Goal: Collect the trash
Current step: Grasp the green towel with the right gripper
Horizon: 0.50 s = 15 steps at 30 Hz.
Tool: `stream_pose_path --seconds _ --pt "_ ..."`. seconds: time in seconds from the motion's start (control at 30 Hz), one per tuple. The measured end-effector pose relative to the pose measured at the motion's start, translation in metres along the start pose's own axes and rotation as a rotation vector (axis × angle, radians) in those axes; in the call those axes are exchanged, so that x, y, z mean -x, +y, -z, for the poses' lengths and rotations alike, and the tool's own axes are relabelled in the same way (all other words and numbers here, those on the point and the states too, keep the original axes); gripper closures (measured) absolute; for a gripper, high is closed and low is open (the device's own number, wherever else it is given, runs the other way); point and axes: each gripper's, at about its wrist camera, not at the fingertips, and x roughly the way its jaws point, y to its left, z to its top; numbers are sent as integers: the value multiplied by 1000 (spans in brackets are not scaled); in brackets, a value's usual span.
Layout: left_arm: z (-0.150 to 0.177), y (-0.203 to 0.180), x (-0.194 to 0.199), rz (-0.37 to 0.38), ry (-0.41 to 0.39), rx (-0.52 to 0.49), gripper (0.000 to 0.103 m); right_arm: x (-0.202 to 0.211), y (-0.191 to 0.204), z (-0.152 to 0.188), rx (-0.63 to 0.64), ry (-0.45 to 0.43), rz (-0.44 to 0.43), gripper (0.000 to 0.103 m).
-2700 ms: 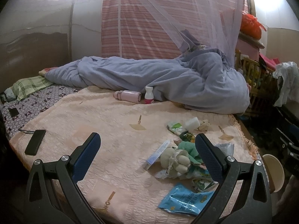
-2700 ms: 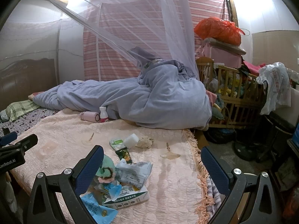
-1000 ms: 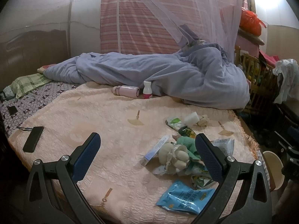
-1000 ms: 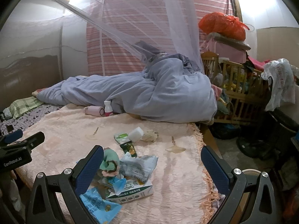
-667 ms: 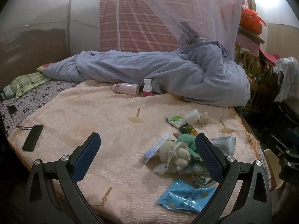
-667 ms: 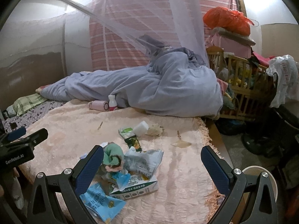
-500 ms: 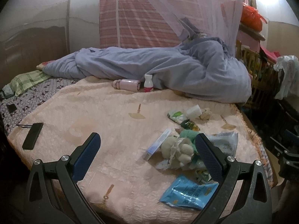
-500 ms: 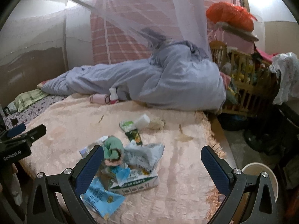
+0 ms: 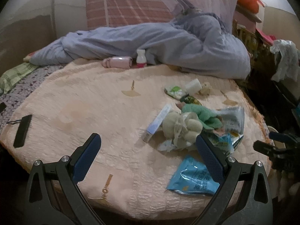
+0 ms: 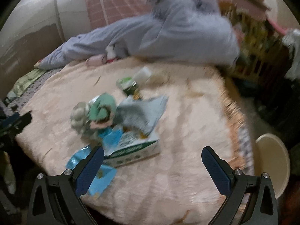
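The right gripper (image 10: 151, 163) and left gripper (image 9: 148, 151) both hover spread wide and empty, seemingly readied for the crumpled wrapper-and-carton litter heap (image 10: 120, 123) at the right gripper's eleven o'clock on the peach quilted bedspread (image 10: 187, 116).

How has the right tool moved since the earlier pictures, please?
Yes: the right tool has moved forward and down over the bed, nearer the green-and-white box.
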Motion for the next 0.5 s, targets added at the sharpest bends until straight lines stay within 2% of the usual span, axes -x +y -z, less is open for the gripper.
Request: stream_pose_path --seconds 0.07,0.17,0.23,0.3,0.43,0.5 --pt "0 -1 -6 10 17 -9 2 -7 0 -3 -13 24 -35 0" --pt "0 -2 -12 2 23 -28 2 -10 2 -10 -11 -9 -60 0" --pt "-1 0 -17 3 31 -25 2 -14 9 -19 8 -11 -86 6" --pt "-1 4 -20 7 39 -14 2 -24 20 -31 45 1 -106 17" --pt "-3 11 -29 15 60 -2 2 -45 40 -52 92 7 -141 27" --pt "-4 13 -32 25 67 -2 2 -59 54 -64 116 16 -169 35"
